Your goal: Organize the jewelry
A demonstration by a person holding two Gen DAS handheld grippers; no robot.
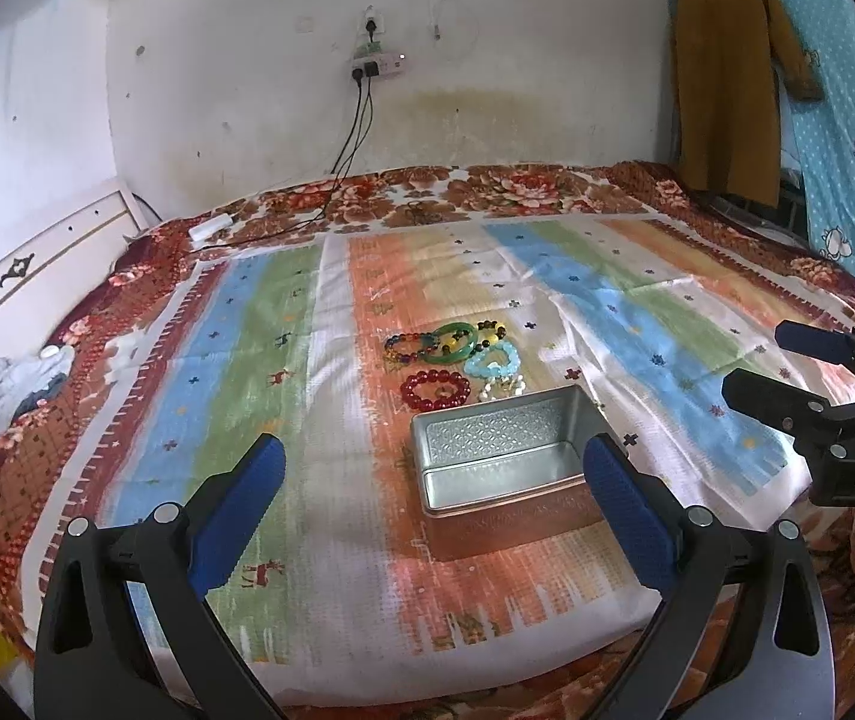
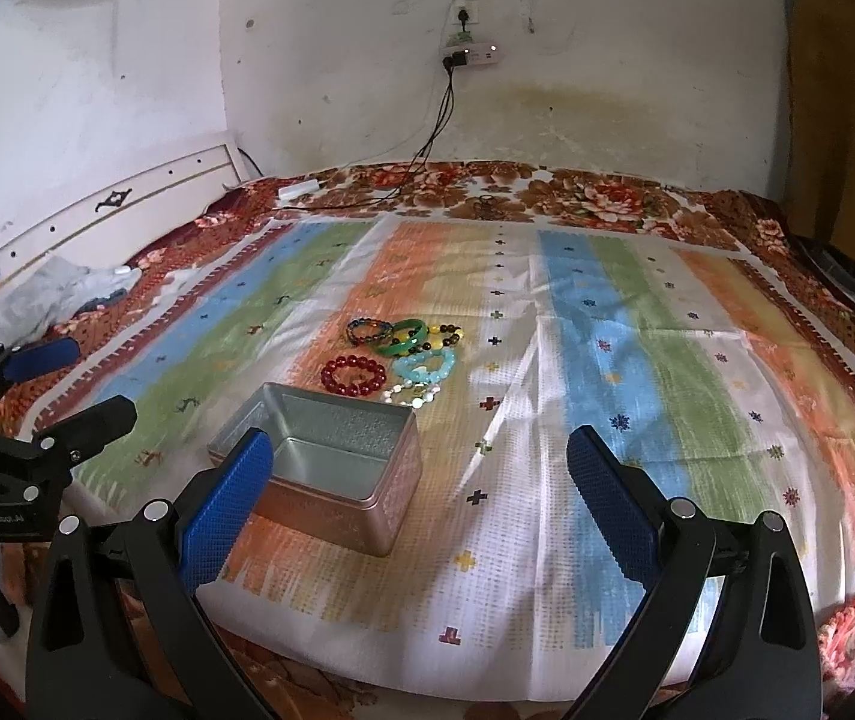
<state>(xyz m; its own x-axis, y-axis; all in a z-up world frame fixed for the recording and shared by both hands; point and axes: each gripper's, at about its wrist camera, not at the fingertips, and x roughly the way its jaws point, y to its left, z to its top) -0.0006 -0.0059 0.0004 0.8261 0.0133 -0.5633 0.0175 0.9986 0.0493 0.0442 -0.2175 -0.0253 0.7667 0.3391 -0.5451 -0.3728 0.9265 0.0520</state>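
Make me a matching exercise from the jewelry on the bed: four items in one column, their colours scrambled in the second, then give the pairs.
Column one:
1. bangle
2. bead bracelet nearest the tin's left corner
3. bracelet between the bangle and the tin
4. tin box

Column two:
A. light blue
B. silver inside, coppery outside
C. green
D. dark red

Pairs: 1-C, 2-D, 3-A, 4-B.

The box stands open with nothing inside; all the jewelry lies on the striped cloth behind it.
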